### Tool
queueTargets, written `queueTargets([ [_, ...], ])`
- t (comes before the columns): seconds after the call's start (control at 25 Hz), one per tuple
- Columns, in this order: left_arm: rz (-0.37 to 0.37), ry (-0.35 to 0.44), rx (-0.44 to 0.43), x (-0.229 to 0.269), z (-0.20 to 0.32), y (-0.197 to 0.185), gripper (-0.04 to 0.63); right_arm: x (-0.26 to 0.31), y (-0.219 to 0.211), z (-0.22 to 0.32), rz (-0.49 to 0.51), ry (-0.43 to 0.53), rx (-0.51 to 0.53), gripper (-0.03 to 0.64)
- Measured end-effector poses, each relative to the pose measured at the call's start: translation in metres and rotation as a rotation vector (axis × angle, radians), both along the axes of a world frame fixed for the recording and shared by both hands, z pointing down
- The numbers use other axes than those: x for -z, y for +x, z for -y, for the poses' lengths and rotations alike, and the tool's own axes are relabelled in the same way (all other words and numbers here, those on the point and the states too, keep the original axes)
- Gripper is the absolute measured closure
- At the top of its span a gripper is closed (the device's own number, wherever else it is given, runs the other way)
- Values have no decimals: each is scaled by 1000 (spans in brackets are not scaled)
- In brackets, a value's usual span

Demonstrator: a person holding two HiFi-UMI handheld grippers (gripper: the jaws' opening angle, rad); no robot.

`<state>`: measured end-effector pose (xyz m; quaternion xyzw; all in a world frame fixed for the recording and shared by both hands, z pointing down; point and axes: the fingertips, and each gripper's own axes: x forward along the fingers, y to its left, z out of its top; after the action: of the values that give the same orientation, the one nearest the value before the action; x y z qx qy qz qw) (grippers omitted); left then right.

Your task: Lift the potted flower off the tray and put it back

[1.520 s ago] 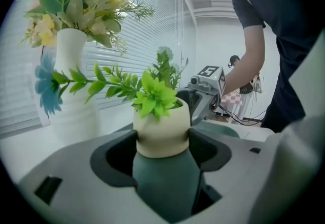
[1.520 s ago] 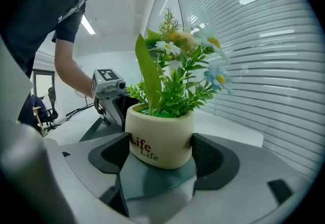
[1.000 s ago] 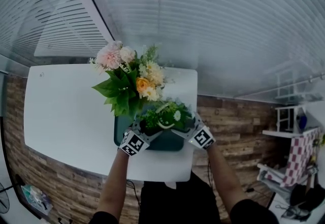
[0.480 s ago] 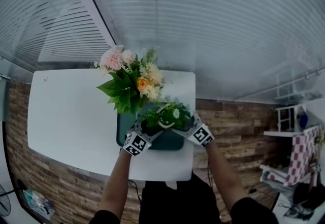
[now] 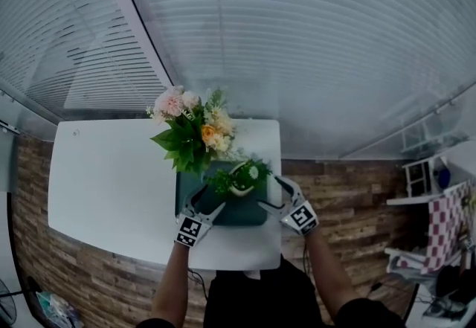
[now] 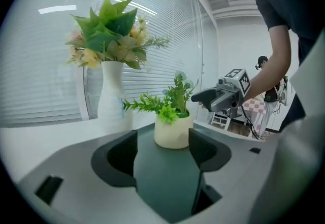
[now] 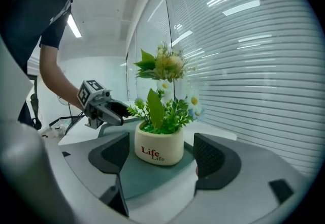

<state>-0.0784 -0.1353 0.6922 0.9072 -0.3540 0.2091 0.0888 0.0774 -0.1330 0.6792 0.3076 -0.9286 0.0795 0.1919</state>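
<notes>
The potted flower (image 5: 239, 179) stands on the dark green tray (image 5: 223, 215), flanked by the left tool (image 5: 202, 198) and right tool (image 5: 274, 194). Both tools' jaws are spread wide and clear of the pot.

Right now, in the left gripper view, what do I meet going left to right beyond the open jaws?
First the white vase of flowers → potted flower → right gripper → the person's forearm holding it.
</notes>
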Motion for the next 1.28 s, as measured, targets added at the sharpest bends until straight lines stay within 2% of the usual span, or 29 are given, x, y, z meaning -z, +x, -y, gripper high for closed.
queueTargets([
  [0.12, -50, 18, 59, 20, -8, -6, 290, 26, 7, -6, 51, 30, -56, 255],
  [0.4, -176, 121, 159, 94, -32, -8, 289, 81, 23, -27, 115, 135, -180, 255],
  [0.56, -281, 164, 207, 143, -39, -3, 289, 111, 25, -32, 153, 168, -184, 255],
  [0.72, -278, 217, 193, 168, -44, -3, 289, 123, 32, -34, 133, 206, -184, 255],
  [0.88, -295, 237, 216, 183, -51, -5, 289, 155, 36, -41, 221, 253, -235, 255],
  [1.0, -311, 247, 234, 193, -59, -5, 289, 169, 39, -49, 284, 245, -273, 255],
  [1.28, -325, 236, 233, 193, -63, -2, 290, 162, 44, -52, 322, 248, -282, 256],
])
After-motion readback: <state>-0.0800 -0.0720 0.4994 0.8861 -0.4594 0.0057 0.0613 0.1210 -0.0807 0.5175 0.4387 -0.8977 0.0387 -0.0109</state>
